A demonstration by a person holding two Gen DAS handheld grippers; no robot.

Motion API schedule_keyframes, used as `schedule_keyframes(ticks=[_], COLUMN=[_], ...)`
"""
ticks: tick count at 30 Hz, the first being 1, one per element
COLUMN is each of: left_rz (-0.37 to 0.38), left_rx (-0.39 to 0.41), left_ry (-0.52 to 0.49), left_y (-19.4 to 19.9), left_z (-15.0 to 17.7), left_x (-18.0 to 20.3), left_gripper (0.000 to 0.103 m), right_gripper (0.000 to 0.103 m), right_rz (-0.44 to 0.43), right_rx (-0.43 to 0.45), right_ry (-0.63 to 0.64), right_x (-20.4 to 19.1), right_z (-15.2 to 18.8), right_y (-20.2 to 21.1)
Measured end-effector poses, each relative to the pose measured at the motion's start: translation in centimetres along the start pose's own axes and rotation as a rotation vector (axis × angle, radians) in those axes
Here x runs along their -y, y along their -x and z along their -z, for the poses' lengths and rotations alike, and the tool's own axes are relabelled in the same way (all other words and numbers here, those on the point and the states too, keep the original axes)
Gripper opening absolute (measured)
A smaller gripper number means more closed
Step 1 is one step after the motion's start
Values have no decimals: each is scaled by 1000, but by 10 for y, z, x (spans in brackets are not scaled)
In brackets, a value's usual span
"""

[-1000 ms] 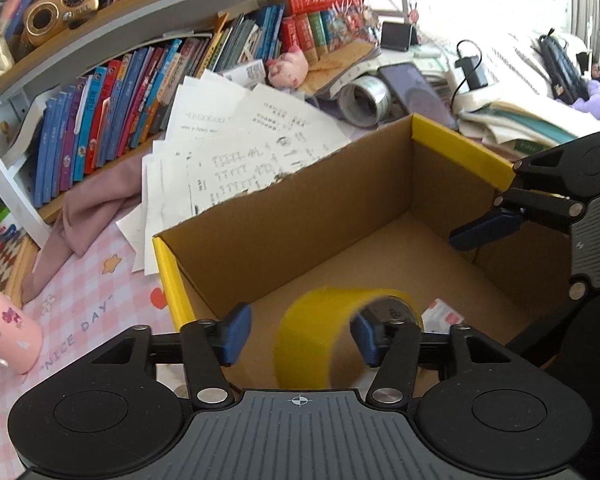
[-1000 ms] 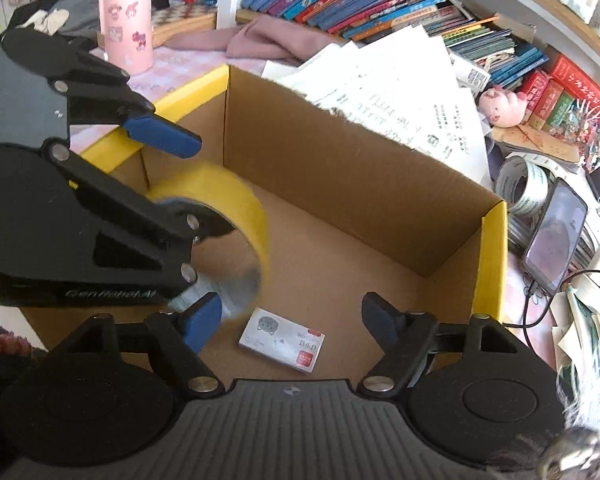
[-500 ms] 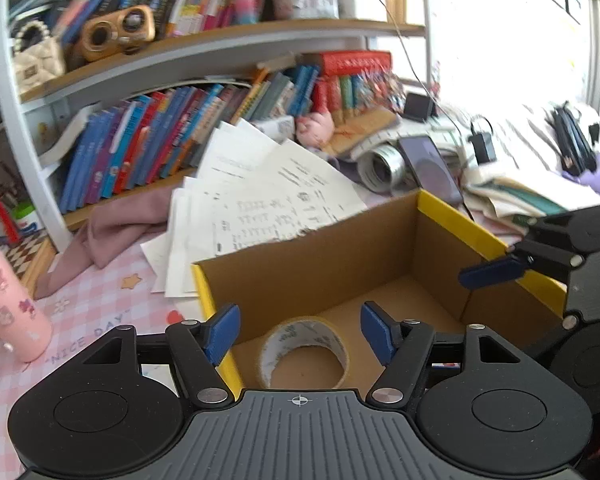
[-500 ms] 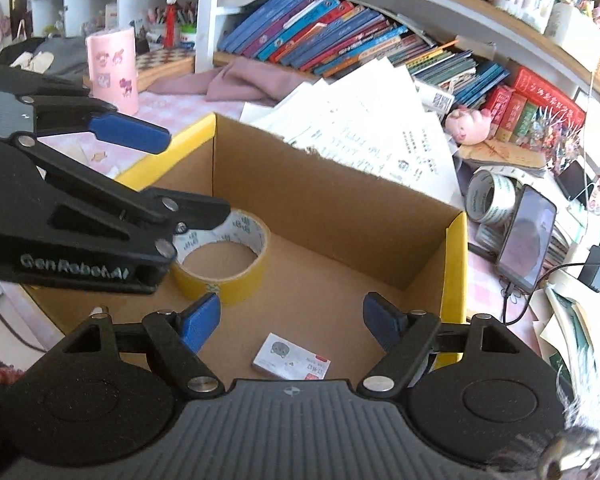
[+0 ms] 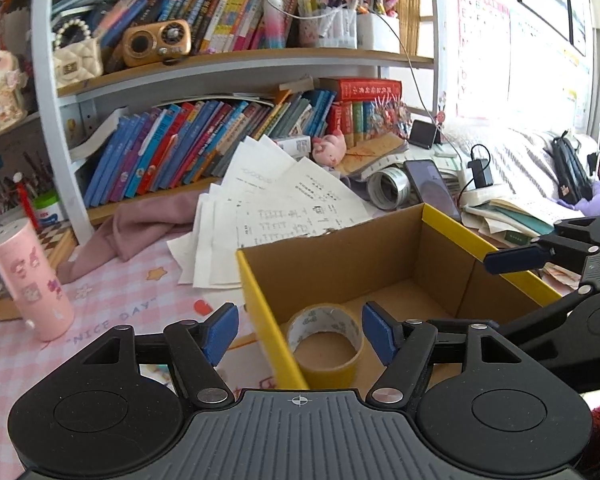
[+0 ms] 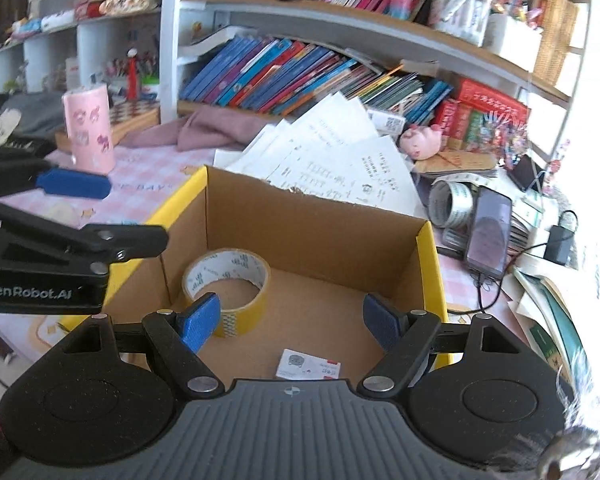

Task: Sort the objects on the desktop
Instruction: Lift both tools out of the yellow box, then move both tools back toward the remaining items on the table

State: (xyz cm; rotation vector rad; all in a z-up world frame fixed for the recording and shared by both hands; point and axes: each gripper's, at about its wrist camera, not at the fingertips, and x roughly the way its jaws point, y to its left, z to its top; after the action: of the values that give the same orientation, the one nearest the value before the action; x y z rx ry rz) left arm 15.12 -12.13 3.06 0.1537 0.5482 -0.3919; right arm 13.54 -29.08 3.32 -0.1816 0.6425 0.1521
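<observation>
A yellow tape roll (image 5: pixel 326 342) lies flat in the near-left corner of the open cardboard box (image 5: pixel 340 256) with yellow rims. It also shows in the right wrist view (image 6: pixel 226 288), where a small white card packet (image 6: pixel 308 365) lies on the floor of the box (image 6: pixel 312 220). My left gripper (image 5: pixel 300 332) is open and empty, raised over the box's left rim. My right gripper (image 6: pixel 292 322) is open and empty above the box's near side.
Fanned white papers (image 5: pixel 276 208), a pink cloth (image 5: pixel 140 224), a pink cup (image 5: pixel 32 280), a second tape roll (image 5: pixel 388 188), a phone (image 5: pixel 432 188) and a pig toy (image 5: pixel 328 148) lie around the box. Bookshelves (image 5: pixel 220 60) stand behind.
The left gripper let go of the yellow tape roll, which now lies flat in the box. Both grippers have lifted up and back from the box.
</observation>
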Motion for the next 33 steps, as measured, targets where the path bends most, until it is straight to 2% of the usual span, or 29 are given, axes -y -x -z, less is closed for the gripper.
schedule_keyframes(ticks=[10,17,25,33], left_rz=[14,-1,-23,-47], left_rx=[13,-19,-70,-114], left_ry=[17,43,72,75], left_y=[48,88,126,146], left_z=[32,67,102,121], left_x=[-28,-52,-74,-83], left_gripper=[72,72,72,72], right_gripper=[78,78,78,78], right_rz=[59,83,53,20], right_rx=[35,29,-11,-37], right_ry=[-52,-104,-131,-161], right_x=[-48,-91,-137,-161], right_z=[15,36,61,71], right_y=[37,65,85,94])
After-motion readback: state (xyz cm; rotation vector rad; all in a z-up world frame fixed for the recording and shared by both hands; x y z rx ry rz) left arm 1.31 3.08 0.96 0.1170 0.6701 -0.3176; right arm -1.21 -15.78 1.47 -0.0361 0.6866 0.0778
